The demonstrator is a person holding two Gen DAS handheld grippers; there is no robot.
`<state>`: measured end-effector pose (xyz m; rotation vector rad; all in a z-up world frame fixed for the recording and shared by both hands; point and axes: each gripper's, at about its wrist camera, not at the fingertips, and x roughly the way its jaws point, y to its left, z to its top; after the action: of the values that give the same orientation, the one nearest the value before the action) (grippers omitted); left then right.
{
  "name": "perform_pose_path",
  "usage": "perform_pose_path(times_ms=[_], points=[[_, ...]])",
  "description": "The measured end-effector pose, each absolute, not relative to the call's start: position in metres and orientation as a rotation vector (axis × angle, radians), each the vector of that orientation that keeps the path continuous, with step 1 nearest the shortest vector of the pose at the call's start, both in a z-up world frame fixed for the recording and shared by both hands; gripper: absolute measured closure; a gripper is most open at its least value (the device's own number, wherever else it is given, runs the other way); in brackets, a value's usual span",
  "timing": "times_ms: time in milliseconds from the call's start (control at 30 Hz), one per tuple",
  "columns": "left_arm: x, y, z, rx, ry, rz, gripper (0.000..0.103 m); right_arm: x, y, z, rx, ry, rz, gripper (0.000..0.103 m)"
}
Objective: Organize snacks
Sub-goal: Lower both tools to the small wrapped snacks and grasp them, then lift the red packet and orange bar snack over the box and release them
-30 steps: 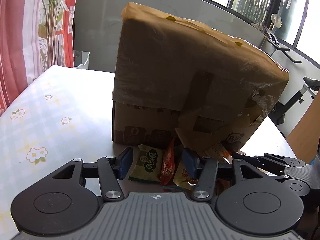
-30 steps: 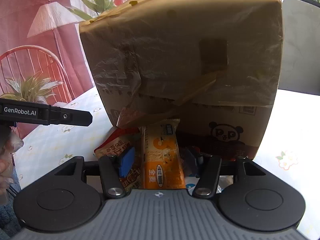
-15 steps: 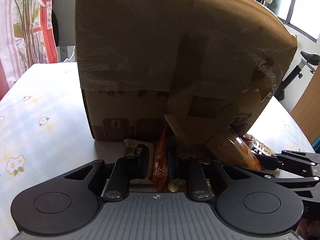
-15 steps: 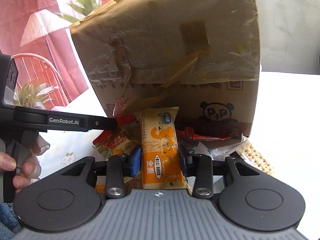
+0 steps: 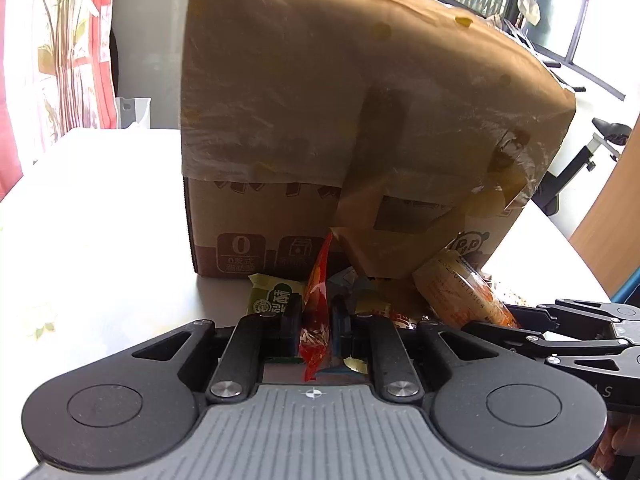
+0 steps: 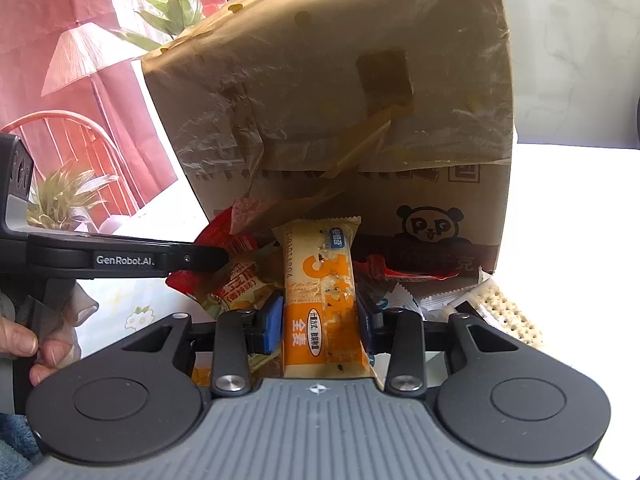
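Cardboard box (image 5: 320, 140) looms over heaped snack packets (image 6: 248, 284)

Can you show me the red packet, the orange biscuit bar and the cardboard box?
red packet (image 5: 316, 320): left wrist view, its middle.
orange biscuit bar (image 6: 320, 300): right wrist view, its printed front.
cardboard box (image 6: 340, 120): right wrist view, its taped flap.

Two tool-mounted fisheyes, angled down, close to the cardboard box (image 5: 360, 128) both share, from opposite sides
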<state>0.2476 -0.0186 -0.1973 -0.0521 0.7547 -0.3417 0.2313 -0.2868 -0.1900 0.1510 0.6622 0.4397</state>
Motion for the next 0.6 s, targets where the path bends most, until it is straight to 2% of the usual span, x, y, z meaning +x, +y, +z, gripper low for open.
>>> perform_pose_path(times_ms=[267,600], points=[[0.224,0.016,-0.171,-0.104,0.712,-0.304,0.087,0.216,-0.293,-0.182,0.148,0.649,0.458,0.064],[0.204,0.021,-0.143,-0.098,0.610,-0.304,0.087,0.191,-0.293,-0.162,0.126,0.581,0.511,0.064]])
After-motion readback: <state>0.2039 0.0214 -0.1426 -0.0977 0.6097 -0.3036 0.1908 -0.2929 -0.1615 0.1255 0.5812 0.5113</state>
